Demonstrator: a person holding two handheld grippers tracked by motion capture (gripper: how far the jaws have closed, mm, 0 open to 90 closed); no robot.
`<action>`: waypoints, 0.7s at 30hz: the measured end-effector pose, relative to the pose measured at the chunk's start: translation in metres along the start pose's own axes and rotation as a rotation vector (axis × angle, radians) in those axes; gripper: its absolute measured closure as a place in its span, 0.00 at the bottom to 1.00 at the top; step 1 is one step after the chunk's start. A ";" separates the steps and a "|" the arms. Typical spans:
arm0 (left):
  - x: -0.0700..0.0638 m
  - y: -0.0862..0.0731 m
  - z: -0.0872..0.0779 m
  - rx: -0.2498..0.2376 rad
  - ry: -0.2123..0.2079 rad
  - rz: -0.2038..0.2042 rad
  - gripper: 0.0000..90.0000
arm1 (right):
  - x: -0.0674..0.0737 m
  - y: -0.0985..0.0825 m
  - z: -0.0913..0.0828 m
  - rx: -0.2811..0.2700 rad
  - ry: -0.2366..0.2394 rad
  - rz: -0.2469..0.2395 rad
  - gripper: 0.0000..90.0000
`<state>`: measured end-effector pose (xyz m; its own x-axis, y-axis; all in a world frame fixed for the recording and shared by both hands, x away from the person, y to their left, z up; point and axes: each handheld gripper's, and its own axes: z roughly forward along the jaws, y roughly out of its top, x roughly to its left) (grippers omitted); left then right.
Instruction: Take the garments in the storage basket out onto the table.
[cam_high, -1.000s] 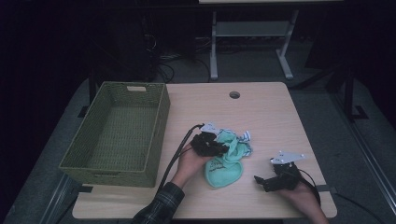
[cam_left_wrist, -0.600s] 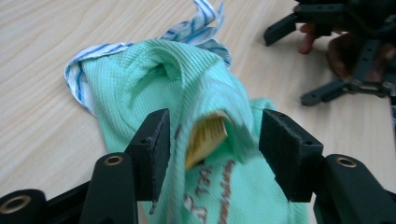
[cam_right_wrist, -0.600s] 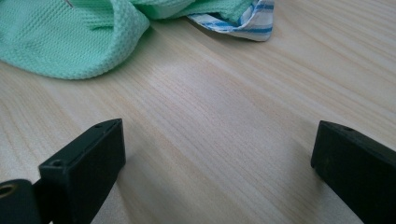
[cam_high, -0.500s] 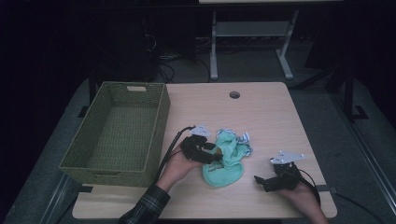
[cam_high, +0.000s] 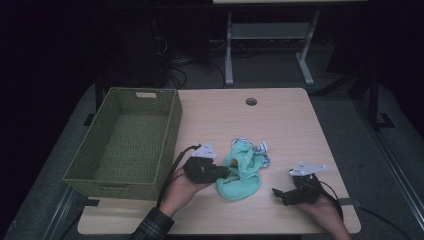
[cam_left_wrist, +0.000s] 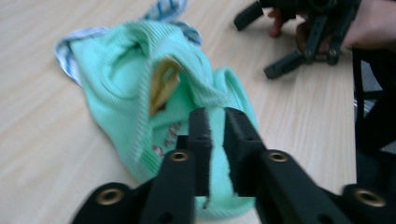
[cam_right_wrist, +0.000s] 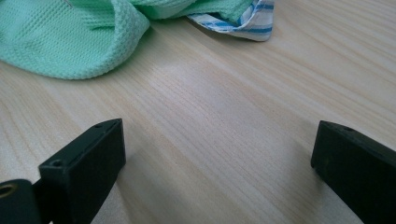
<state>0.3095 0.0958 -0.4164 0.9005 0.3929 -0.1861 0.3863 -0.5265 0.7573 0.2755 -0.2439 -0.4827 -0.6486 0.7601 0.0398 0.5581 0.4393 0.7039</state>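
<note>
A crumpled mint-green cloth (cam_high: 245, 172) with a blue-and-white striped edge (cam_high: 261, 149) lies mid-table. My left gripper (cam_high: 226, 173) is at the cloth's left side. In the left gripper view its jaws (cam_left_wrist: 215, 116) are pressed almost together over a fold of the green cloth (cam_left_wrist: 121, 84), which shows a yellow tag (cam_left_wrist: 163, 84). My right gripper (cam_high: 277, 194) rests low on the table to the cloth's right, open and holding nothing. In the right gripper view the gripper (cam_right_wrist: 219, 140) has bare wood between its jaws, with the cloth (cam_right_wrist: 70, 42) just beyond.
A green woven basket (cam_high: 172, 120), with nothing in it, stands at the table's left side, close to my left hand. The wooden table (cam_high: 280, 120) has a cable hole (cam_high: 251, 101) near its far edge. Dark floor and a metal stand lie beyond.
My left gripper has drawn back to the left and toward me, and the cloth has changed shape on that side. The right gripper has stayed where it was.
</note>
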 end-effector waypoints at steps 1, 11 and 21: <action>-0.001 -0.002 0.001 0.011 -0.009 -0.004 0.95 | 0.000 0.000 0.000 0.001 0.000 -0.003 0.03; -0.014 -0.018 0.016 0.120 0.008 0.020 1.00 | 0.000 0.000 0.000 0.000 0.000 -0.007 0.03; -0.006 -0.036 0.016 0.201 0.055 0.003 0.99 | 0.000 0.000 0.000 0.001 0.000 0.000 0.03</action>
<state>0.2935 0.1000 -0.4528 0.8916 0.4290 -0.1452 0.4206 -0.6657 0.6164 0.2754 -0.2439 -0.4826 -0.6485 0.7602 0.0395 0.5586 0.4399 0.7032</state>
